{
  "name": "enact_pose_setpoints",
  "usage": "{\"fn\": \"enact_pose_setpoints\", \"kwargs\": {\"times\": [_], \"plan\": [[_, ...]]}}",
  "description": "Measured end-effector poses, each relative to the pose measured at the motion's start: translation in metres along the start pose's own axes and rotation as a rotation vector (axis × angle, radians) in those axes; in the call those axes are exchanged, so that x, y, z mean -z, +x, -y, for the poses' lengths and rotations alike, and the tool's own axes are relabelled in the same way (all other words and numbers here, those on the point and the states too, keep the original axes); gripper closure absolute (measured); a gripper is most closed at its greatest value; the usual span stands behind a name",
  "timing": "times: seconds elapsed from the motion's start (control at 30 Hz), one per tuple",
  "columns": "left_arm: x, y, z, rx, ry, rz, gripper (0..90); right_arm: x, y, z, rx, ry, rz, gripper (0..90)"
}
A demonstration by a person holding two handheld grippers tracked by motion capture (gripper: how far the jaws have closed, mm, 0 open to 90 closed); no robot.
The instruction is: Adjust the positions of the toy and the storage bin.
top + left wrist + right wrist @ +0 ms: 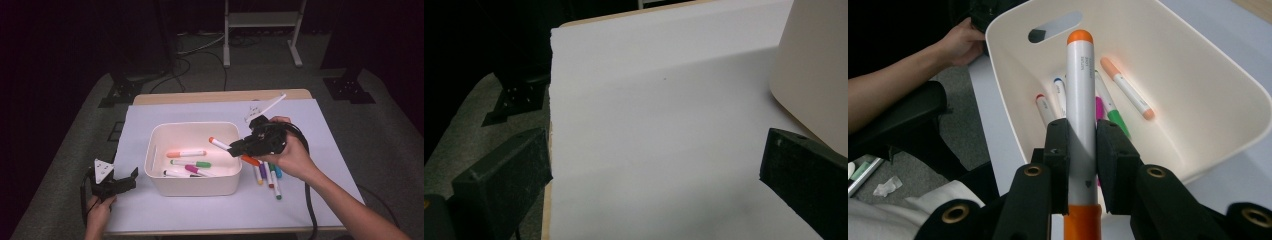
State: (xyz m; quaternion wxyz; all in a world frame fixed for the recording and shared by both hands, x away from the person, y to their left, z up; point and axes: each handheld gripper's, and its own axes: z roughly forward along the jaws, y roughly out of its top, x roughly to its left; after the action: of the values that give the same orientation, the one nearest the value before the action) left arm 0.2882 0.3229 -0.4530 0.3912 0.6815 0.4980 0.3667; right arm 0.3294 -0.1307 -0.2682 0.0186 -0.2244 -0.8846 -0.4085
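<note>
While right gripper [239,148] clamps orange marker [226,146], bin [194,184] below (markers [269,176] beside)

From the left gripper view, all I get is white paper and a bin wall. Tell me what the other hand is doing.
Observer: The right tongs are shut on an orange-capped marker, held over the white bin.
Operator: Report what's in the bin.
Observer: Several markers; a green-capped one and a peach one lie on the bottom.
Operator: Say whether any are left outside.
Observer: Yes, a few markers lie on the paper right of the bin.
</note>
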Motion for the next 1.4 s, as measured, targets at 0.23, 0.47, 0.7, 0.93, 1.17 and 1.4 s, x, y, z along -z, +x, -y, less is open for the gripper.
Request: {"fn": "enact_pose_setpoints", "kwargs": {"times": [0.23, 0.47, 0.7, 0.93, 1.17, 1.4], "plan": [[0.000, 0.000, 0.000, -0.001, -0.002, 0.001, 0.0, -0.013, 0.005, -0.014, 0.024, 0.009, -0.029, 75.6], [0.000, 0.000, 0.000, -0.002, -0.002, 0.001, 0.0, -0.030, 0.008, -0.027, 0.055, 0.023, -0.060, 75.6], [0.000, -0.001, 0.000, -0.004, -0.002, 0.000, 0.0, -0.053, 0.012, -0.037, 0.079, 0.048, -0.104, 75.7], [0.000, 0.000, 0.000, -0.003, -0.002, 0.000, 0.0, -0.077, 0.015, -0.044, 0.094, 0.082, -0.141, 75.6], [0.000, 0.000, 0.000, -0.001, -0.003, 0.001, 0.0, -0.103, 0.016, -0.050, 0.110, 0.118, -0.174, 75.6], [0.000, 0.000, 0.000, -0.001, -0.003, 0.002, 0.0, -0.127, 0.017, -0.052, 0.129, 0.152, -0.200, 75.6]]}}
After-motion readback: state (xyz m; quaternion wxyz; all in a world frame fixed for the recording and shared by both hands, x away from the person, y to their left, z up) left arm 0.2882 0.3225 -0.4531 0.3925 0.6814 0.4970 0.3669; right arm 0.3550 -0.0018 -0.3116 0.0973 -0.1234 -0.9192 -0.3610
